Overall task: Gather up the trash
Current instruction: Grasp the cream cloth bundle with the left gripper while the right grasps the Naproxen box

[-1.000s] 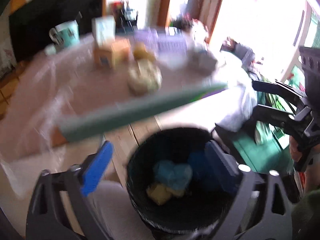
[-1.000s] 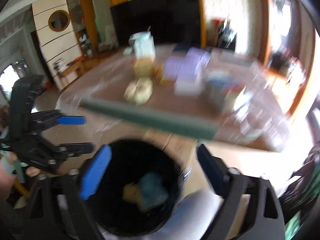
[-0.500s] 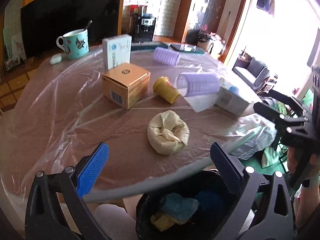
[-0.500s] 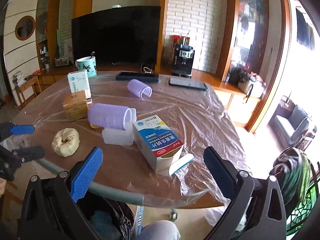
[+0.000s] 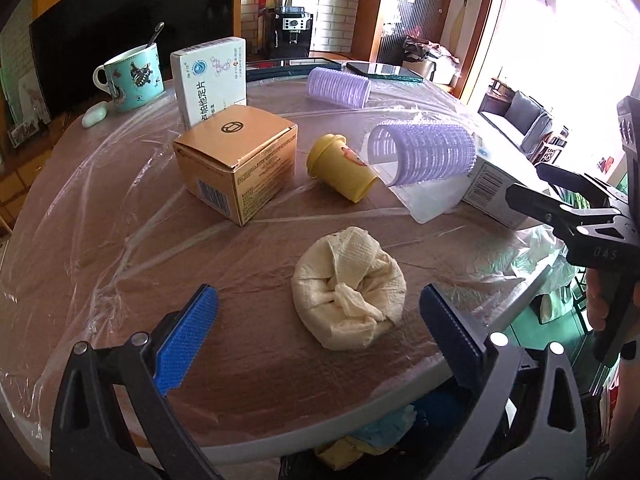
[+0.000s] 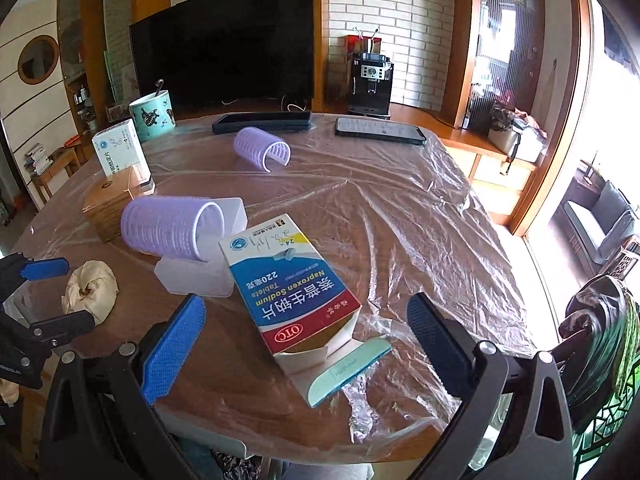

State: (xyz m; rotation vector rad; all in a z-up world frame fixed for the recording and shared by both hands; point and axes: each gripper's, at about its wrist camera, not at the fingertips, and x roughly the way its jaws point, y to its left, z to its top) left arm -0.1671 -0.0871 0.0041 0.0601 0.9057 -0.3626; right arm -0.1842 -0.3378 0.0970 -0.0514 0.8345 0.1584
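Left wrist view: left tool (image 5: 318, 322), fingers apart and empty, faces a crumpled paper wad (image 5: 349, 289) near the bench's (image 5: 80, 216) front edge, likely the next pick. Behind it: brown carton (image 5: 237, 162), yellow cup (image 5: 341, 168) on its side, purple roller (image 5: 424, 155). A bin (image 5: 360, 440) with scraps sits below the front edge, handy for drops.

Right wrist view: right tool (image 6: 306, 334), fingers apart and empty, faces an opened medicine box (image 6: 292, 284) lying flat by the front edge. Mug (image 6: 153, 115) at the far left edge.
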